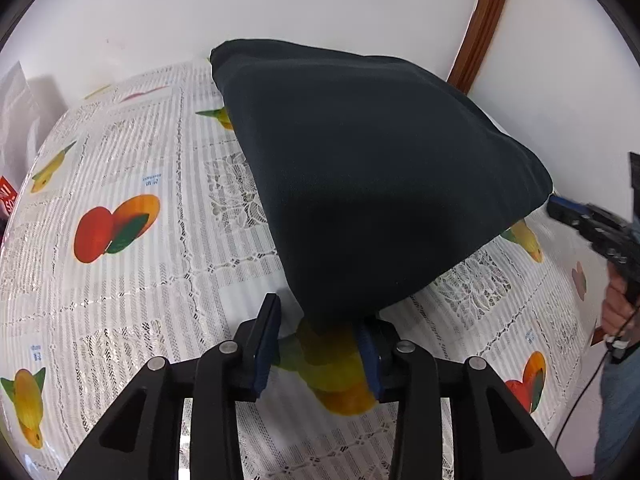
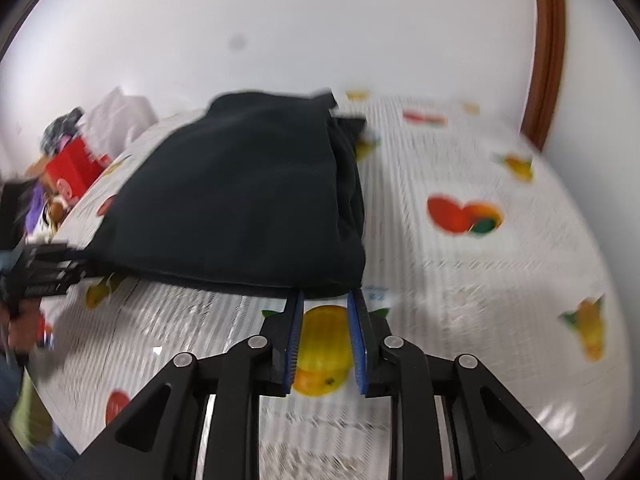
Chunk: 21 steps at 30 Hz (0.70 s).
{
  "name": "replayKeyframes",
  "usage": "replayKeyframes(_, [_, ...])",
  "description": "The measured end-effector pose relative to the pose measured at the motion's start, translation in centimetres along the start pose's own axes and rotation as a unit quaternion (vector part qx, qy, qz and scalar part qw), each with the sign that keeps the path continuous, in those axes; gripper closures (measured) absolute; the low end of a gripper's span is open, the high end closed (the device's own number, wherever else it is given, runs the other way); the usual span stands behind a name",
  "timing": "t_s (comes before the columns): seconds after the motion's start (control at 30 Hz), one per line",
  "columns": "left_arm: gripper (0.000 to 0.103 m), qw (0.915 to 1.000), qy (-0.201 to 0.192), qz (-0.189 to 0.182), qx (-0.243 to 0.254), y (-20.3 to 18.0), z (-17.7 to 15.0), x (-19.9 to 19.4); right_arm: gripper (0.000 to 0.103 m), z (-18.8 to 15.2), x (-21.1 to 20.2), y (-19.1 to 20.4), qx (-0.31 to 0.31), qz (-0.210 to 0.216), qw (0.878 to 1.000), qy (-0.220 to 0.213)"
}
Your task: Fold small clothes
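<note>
A dark navy garment (image 1: 360, 168) lies folded on the fruit-print tablecloth (image 1: 132, 272). My left gripper (image 1: 320, 312) is open, its blue-padded jaws apart just at the garment's near corner, not closed on it. My right gripper (image 2: 326, 300) is open too, jaws apart at the near right corner of the garment (image 2: 240, 200), whose folded layers show along its right edge. The right gripper also shows in the left wrist view (image 1: 560, 208), at the garment's right corner. The left gripper shows in the right wrist view (image 2: 84, 264) at the garment's left corner.
A white wall stands behind the table, with a brown wooden frame (image 1: 480, 20) at the right. A red box and a pile of clutter (image 2: 72, 164) sit at the table's far left. A white bag (image 1: 16, 120) stands at the left edge.
</note>
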<state>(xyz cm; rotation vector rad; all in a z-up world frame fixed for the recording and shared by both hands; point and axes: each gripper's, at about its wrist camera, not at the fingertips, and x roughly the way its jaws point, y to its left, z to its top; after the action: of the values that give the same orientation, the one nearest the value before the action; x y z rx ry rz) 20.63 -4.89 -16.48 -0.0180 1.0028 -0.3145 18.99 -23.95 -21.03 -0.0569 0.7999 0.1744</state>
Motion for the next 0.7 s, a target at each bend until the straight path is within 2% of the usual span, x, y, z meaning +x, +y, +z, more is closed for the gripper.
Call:
replayKeyframes(0.03, [0.068,1.0,-0.003,-0.001,-0.001,-0.1,-0.1,-0.1,0.073,0.2,-0.7,0.1,-0.008,-0.001,1.0,-0.009])
replayKeyframes(0.2, [0.068,0.9997,-0.022,0.013,-0.002,-0.5,-0.6,-1.1,0.073,2.6,-1.0,0.4,-0.009,-0.002,1.0,-0.027])
replayKeyframes(0.4, [0.068,0.9996,-0.021,0.015,-0.012,-0.5,-0.4,-0.3,0.073,5.5,3.1,-0.4,0.049,0.003,0.999,-0.018])
replayKeyframes(0.57, [0.067,0.9989,-0.037,0.028,0.007,-1.3,0.1,0.6,0.073,7.8,6.0,-0.3,0.076,0.017,0.997,-0.013])
replayKeyframes(0.6, [0.068,0.9988,-0.038,0.028,0.009,-1.3,0.1,0.7,0.075,8.1,6.5,-0.3,0.08,0.015,0.997,-0.007])
replayKeyframes(0.63, [0.068,0.9987,-0.041,0.028,0.011,-1.3,0.0,0.7,0.084,8.4,7.1,-0.3,0.084,0.014,0.996,-0.002])
replayKeyframes(0.67, [0.069,0.9987,-0.042,0.026,0.012,-1.2,0.0,0.7,0.099,8.7,7.6,-0.1,0.084,0.017,0.996,0.0])
replayKeyframes(0.7, [0.07,0.9987,-0.043,0.025,0.01,-1.1,-0.1,0.6,0.099,8.9,7.7,0.1,0.075,0.023,0.997,-0.002])
